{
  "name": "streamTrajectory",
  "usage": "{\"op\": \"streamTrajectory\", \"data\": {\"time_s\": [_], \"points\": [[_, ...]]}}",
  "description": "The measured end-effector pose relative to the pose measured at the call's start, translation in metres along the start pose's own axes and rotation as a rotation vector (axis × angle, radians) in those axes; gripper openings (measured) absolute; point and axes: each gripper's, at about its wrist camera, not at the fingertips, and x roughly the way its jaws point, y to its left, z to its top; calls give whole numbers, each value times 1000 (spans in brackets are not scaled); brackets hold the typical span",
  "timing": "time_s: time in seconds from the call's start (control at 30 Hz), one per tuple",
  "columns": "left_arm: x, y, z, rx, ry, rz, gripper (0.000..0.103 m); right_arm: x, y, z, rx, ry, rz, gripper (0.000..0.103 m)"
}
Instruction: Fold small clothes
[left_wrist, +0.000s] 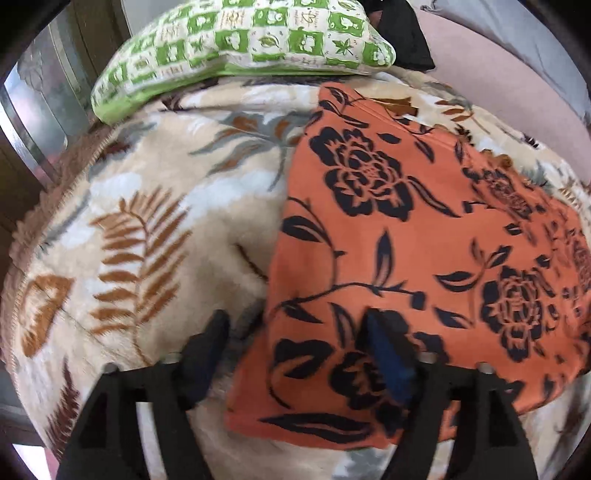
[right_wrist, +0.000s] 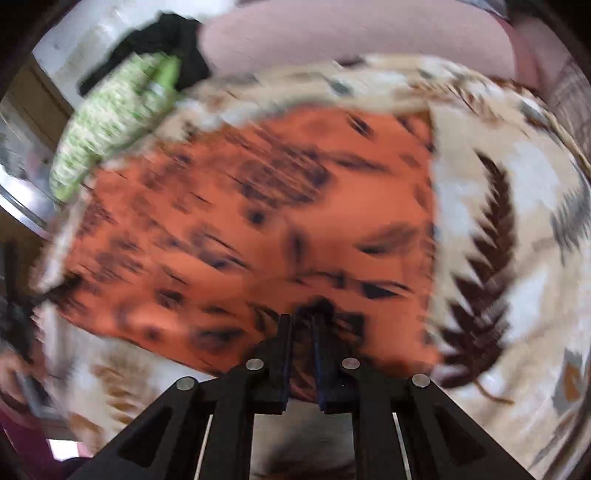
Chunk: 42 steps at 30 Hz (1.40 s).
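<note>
One orange cloth with black flowers (left_wrist: 406, 236) is laid folded on the beige leaf-print blanket (left_wrist: 147, 206); left gripper (left_wrist: 295, 347) is spread wide, right gripper (right_wrist: 301, 321) is pinched narrow on its edge; further folds seem left

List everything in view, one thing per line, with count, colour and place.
orange cloth: one, orange with black flowers, lying flat on the blanket.
blanket: one, cream with brown and grey leaves, spread under the cloth.
pillow: one, green and white checks, at the blanket's far edge.
dark item: one, black, behind the pillow; cannot tell what.
pink surface: one, pale pink, beyond the blanket.
left gripper: one, black, open over the cloth's near edge.
right gripper: one, black, jaws close together at the cloth's edge; grip unclear in the blur.
</note>
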Motion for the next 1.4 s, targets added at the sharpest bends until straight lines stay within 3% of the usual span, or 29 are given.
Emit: {"op": "streamTrajectory", "data": {"time_s": [0.07, 0.17, 0.23, 0.37, 0.5, 0.6, 0.63, 0.67, 0.73, 0.83, 0.93, 1.0, 1.07, 1.17, 1.2, 1.3, 1.4], "points": [[-3, 1, 0, 0, 0, 8, 80, -1, -15, -12, 1, -84, 84, 13], [-16, 1, 2, -40, -6, -4, 79, -10, -10, -10, 2, -67, 46, 13], [-30, -5, 4, -40, -36, -54, 79, -22, -4, -6, 32, -86, 49, 13], [-61, -28, 5, -4, -110, -174, 79, -33, 24, -8, 30, -161, 216, 13], [-63, -72, -8, 109, -90, -264, 79, -20, 60, -10, -15, -140, 326, 13], [-36, -99, -22, 220, -13, -197, 79, -2, 79, -14, -68, -110, 319, 13], [-26, -105, -26, 251, 4, -158, 80, 12, 79, -17, -63, -52, 326, 13], [-21, -108, -28, 280, -16, -137, 81, 25, 77, -20, -46, 4, 334, 14], [-23, -111, -27, 306, -26, -116, 84, 27, 67, -23, 3, -24, 396, 14], [-29, -105, -22, 253, -14, -146, 84, 23, 55, -19, 32, 16, 446, 13], [-37, -97, -18, 209, -40, -160, 84, 10, 47, -18, 67, -24, 488, 13], [-39, -93, -16, 202, -66, -141, 84, 8, 48, -19, 86, -57, 496, 13], [-28, -97, -20, 242, -52, -71, 84, 11, 51, -17, 92, -75, 492, 16], [-23, -100, -22, 261, -52, -49, 85, 35, 68, -18, 18, -29, 428, 21], [-26, -99, -20, 254, -41, -56, 85, 32, 69, -19, 6, -71, 428, 21], [-32, -82, -13, 189, -42, -66, 85, 23, 67, -12, 4, -19, 424, 21], [-41, -55, -8, 117, -82, 10, 85, -1, 50, -9, 25, -116, 339, 21]]}}
